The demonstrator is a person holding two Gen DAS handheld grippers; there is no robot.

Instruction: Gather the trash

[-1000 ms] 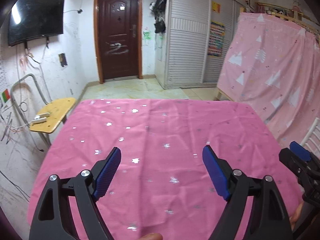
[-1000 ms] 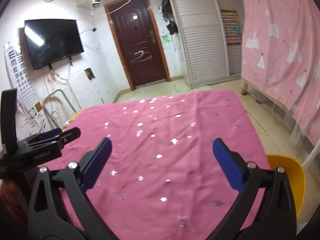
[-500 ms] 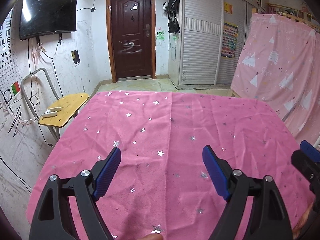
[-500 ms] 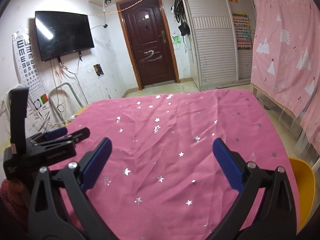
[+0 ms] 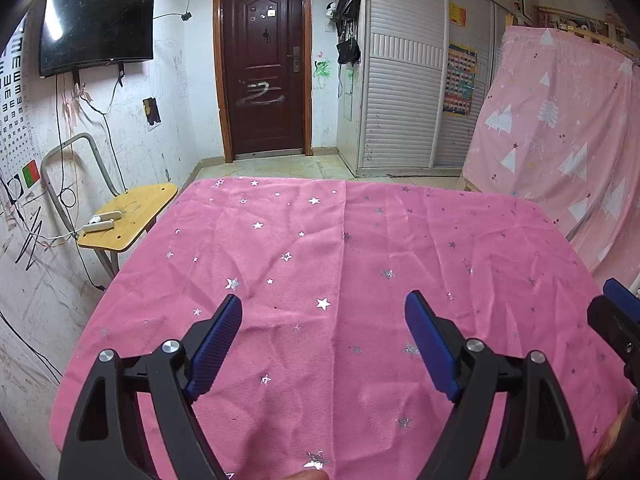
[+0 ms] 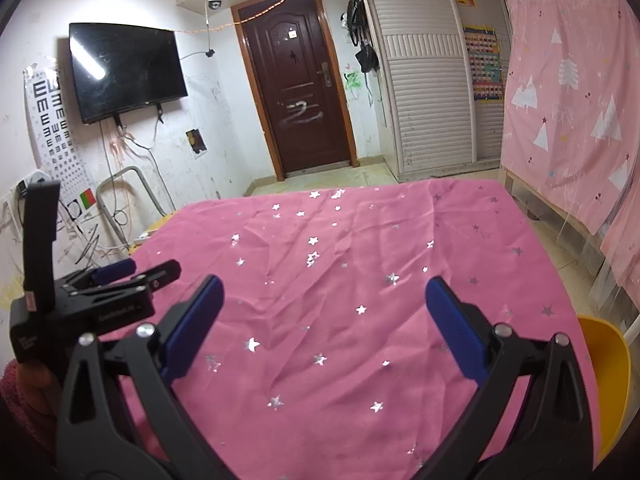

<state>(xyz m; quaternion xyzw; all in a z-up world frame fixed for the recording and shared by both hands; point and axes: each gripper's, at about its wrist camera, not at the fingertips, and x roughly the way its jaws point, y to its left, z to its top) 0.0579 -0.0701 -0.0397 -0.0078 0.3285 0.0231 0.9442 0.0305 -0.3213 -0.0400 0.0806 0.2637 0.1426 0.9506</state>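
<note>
A pink cloth with silver stars (image 5: 340, 264) (image 6: 360, 264) covers the table in both views, and no trash shows on it. My left gripper (image 5: 323, 316) stands open above the near part of the cloth, nothing between its blue pads. My right gripper (image 6: 323, 296) is open too, also with nothing between its pads. The left gripper (image 6: 120, 280) appears at the left edge of the right wrist view, held by a hand in a red sleeve (image 6: 20, 400). The right gripper's tip (image 5: 618, 316) shows at the right edge of the left wrist view.
A wooden chair (image 5: 128, 216) with a white power strip stands left of the table. A yellow chair (image 6: 608, 376) sits at the table's right side. A pink curtain (image 5: 560, 120) hangs on the right. Beyond the table are the tiled floor, a brown door (image 5: 264, 64) and a wall television (image 5: 96, 24).
Both views have tilted upward, showing more of the far wall and door. Both grippers stay open and the cloth has not been touched.
</note>
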